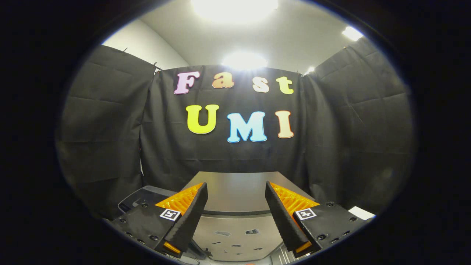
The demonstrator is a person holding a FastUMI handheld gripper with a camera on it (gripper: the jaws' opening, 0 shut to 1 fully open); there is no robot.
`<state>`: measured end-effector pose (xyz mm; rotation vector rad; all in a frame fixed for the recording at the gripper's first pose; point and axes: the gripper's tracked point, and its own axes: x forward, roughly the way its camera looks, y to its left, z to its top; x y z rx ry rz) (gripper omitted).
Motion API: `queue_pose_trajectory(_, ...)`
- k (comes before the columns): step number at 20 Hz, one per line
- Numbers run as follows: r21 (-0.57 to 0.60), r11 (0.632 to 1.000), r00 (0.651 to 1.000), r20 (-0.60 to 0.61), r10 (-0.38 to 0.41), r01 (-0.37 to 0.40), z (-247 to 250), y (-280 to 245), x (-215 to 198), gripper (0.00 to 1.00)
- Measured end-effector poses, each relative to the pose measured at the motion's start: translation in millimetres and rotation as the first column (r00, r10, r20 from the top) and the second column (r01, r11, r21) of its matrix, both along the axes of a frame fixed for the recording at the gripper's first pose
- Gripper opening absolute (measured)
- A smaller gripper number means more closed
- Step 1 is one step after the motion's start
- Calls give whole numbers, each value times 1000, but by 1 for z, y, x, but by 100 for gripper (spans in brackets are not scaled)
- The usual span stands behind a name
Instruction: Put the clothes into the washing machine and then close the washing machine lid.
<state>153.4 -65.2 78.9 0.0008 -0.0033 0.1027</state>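
Note:
My gripper (235,191) is held level and stands open, with nothing between its fingers (191,217). Between and beyond the fingers lies a flat grey metallic surface (235,191), apparently the top of the washing machine, running back to the black cloth wall. Nearer to me, below the fingers, a lower grey panel (235,243) shows small holes and marks. I see no clothes in this view. Whether the lid is up or down I cannot tell from here.
A dark grey tray-like object (141,197) sits to the left behind the left finger. A white flat thing (360,212) pokes out past the right finger. Black cloth walls close the booth on three sides, with bright ceiling lights above.

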Motion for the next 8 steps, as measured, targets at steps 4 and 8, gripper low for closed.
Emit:
queue_pose_trajectory(4, 4, 1000, 1000, 2, -21, 21, -2, -27, -9, 97)
queue_pose_trajectory(8, 0, 1000, 999, 5, -31, 31, -3, -44, -20, 97)
